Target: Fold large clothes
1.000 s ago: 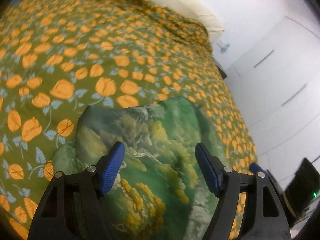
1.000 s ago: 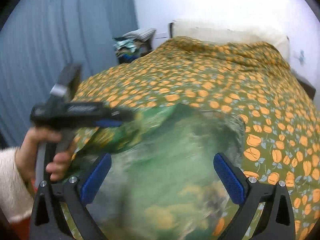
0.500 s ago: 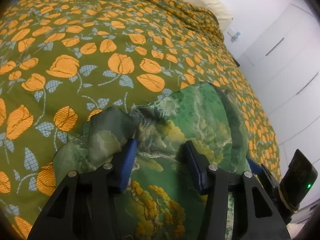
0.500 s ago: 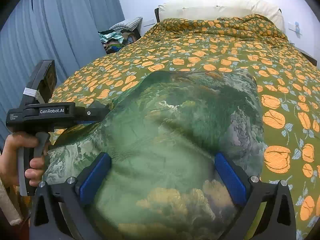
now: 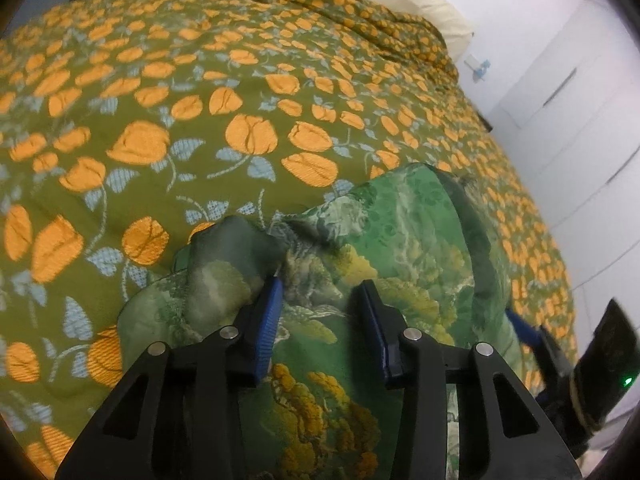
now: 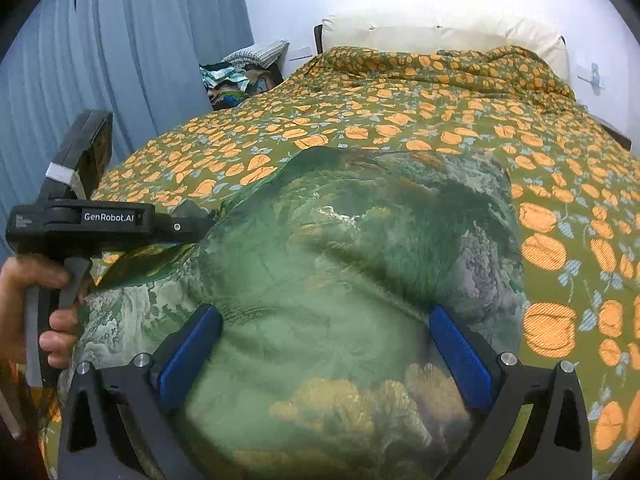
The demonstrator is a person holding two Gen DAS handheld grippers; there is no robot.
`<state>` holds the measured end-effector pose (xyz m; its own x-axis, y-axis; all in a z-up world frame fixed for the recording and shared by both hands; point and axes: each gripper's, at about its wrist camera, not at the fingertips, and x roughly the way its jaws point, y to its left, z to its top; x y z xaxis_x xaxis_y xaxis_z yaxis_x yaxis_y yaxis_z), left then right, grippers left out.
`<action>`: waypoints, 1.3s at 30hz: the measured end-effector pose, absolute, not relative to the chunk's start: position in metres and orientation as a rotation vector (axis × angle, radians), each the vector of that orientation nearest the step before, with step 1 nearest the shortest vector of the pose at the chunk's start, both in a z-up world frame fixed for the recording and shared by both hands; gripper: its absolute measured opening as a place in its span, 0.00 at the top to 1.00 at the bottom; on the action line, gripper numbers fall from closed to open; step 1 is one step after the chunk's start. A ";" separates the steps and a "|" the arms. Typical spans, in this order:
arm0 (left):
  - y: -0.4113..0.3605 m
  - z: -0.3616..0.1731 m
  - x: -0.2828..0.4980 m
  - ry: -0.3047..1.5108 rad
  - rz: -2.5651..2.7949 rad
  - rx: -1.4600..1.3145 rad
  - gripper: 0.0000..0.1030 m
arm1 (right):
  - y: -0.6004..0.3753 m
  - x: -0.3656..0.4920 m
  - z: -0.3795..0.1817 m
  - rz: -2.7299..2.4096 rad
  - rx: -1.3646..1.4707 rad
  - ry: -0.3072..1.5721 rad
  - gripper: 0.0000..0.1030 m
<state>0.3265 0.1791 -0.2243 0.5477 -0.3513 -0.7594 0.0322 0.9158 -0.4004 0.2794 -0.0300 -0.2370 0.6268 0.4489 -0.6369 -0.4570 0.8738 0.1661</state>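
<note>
Left claw (image 5: 318, 300) closing on garment (image 5: 400, 248) — near hem cut off.

The green garment (image 6: 340, 280) is thin, slightly glossy printed cloth. Beneath it, the bedspread (image 5: 200, 120) is matt woven cloth with raised texture. Above the garment, ribbed blue pads (image 6: 460, 352) sit on matt black plastic.
</note>
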 end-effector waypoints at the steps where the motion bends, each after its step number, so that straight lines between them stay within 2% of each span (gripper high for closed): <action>1: 0.177 -0.219 0.325 0.974 -0.230 -0.347 0.56 | -0.030 0.277 -0.231 0.520 -0.024 0.735 0.00; 3: 0.175 -0.201 0.318 0.978 -0.239 -0.327 0.42 | -0.034 0.273 -0.216 0.510 -0.036 0.756 0.00; 4: 0.174 -0.193 0.313 0.971 -0.247 -0.325 0.30 | -0.038 0.270 -0.209 0.502 -0.033 0.764 0.00; 7: 0.170 -0.155 0.282 0.910 -0.254 -0.308 0.10 | -0.062 0.246 -0.180 0.465 0.024 0.766 0.00; 8: 0.169 -0.145 0.271 0.888 -0.265 -0.306 0.07 | -0.071 0.237 -0.173 0.460 0.039 0.761 0.00; 13: 0.153 -0.114 0.201 0.839 -0.313 -0.273 0.04 | -0.113 0.181 -0.157 0.408 -0.014 0.789 0.00; 20: 0.112 -0.123 0.122 0.866 -0.238 -0.182 0.04 | -0.176 0.107 -0.182 0.290 0.002 0.941 0.00; 27: 0.099 -0.146 0.101 0.909 -0.144 -0.121 0.04 | -0.228 0.049 -0.202 0.157 0.143 0.915 0.00; 39: 0.096 -0.159 0.085 0.907 -0.037 -0.010 0.04 | -0.216 0.036 -0.207 0.140 0.084 0.846 0.00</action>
<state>0.0846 0.0961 -0.1585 0.6156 -0.0362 -0.7872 0.0276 0.9993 -0.0244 0.0357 -0.2161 -0.2070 0.6545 0.1566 -0.7396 -0.0897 0.9875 0.1297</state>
